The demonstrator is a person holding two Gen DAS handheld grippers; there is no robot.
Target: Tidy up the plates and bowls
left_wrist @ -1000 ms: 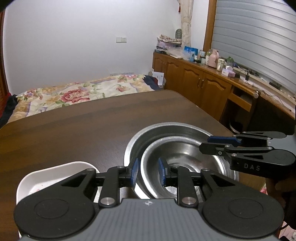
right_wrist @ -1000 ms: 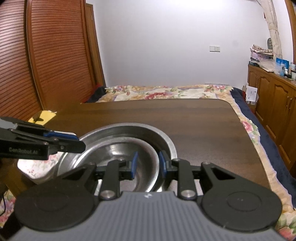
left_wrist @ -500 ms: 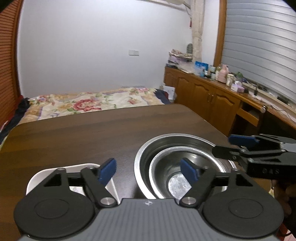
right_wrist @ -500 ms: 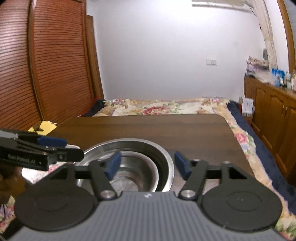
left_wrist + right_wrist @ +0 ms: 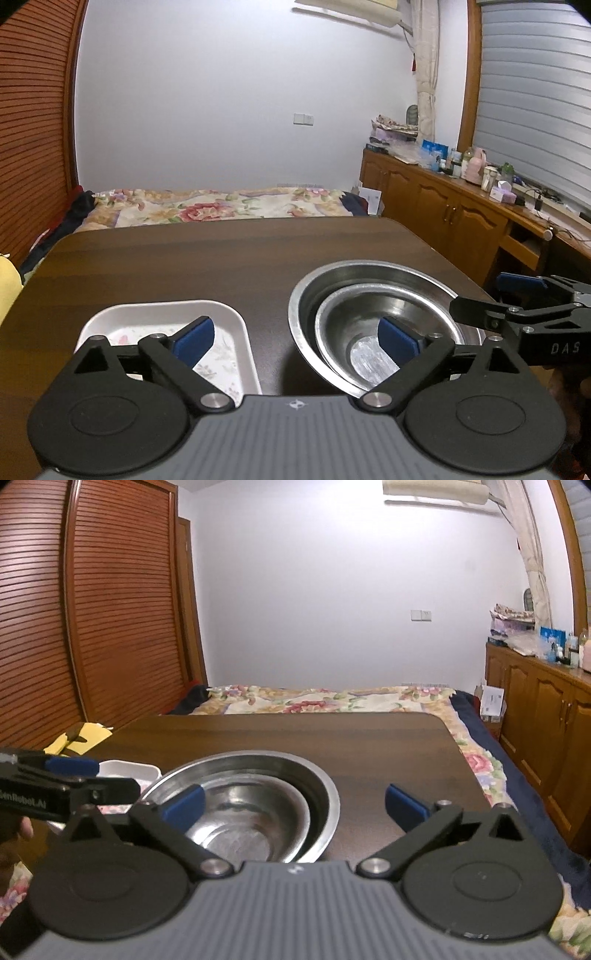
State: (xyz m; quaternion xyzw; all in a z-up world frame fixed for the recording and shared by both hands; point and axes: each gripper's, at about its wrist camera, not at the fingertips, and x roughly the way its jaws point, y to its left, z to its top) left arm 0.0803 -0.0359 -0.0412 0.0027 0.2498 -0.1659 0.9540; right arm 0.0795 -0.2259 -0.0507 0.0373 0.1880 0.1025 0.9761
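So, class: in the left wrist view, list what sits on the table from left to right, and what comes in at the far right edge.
White tray → large steel bowl with a smaller steel bowl nested inside it → right hand-held gripper, reaching in from the right edge.

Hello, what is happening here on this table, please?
A person is tidying dishes with two handheld grippers. A smaller steel bowl already sits nested inside a larger steel bowl on the dark wooden table. A white rectangular tray lies beside them. The left gripper and the right gripper are both open above the dishes, holding nothing.
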